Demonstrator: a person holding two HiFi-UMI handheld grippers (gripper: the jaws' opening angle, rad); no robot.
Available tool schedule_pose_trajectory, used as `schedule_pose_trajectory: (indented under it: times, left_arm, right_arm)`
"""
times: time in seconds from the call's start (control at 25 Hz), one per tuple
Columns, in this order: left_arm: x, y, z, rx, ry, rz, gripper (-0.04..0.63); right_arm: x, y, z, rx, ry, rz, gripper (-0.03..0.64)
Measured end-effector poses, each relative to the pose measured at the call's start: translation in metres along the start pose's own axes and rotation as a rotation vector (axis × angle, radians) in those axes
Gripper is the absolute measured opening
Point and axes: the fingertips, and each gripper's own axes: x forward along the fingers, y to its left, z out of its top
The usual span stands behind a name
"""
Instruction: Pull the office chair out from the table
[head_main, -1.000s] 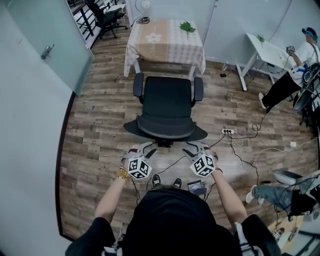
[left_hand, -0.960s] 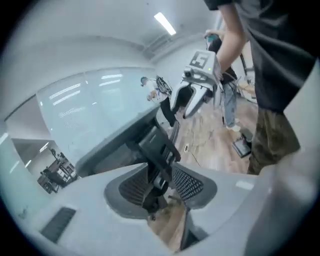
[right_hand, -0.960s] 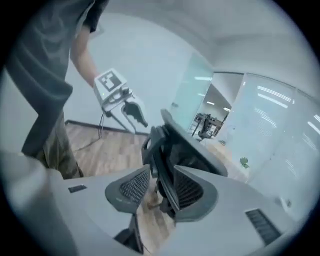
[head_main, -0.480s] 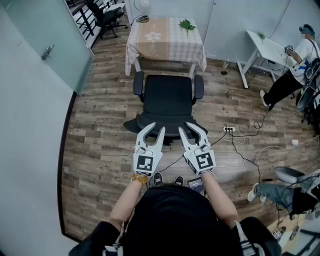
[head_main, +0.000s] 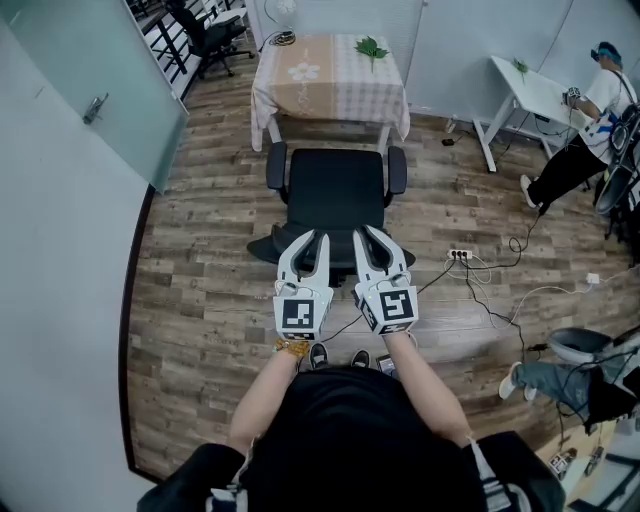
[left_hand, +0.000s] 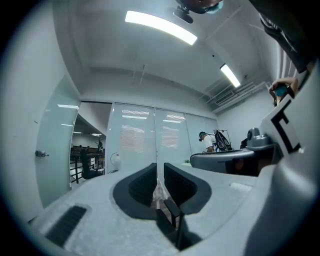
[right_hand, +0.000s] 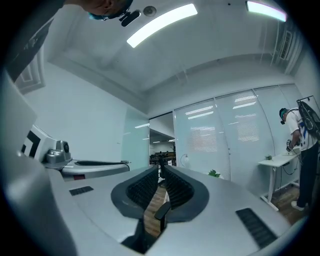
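Office chair near cloth-covered table

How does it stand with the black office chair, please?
Left gripper and right gripper empty, jaws just closing, slim gaps. Black office chair ungripped, by checked-cloth table. Floor cables behind it.

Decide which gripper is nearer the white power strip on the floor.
Right. The right gripper is left of the power strip in the head view; the left gripper is farther left. Both grippers' jaws have just been closing, nothing between them.
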Motion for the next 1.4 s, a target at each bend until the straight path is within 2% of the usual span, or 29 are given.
schedule_pose_trajectory:
  times: [0.32, 1.4]
  left_arm:
    - [0.003, 0.002, -0.003, -0.013, 0.015, 0.027, 0.035]
    - [0.008, 0.017, -0.018, 0.005, 0.056, 0.048, 0.025]
  right_arm:
    - [0.001, 0.001, 0.001, -0.012, -0.002, -0.01, 0.008]
    - [0.017, 0.002, -0.015, -0.006, 0.041, 0.021, 0.005]
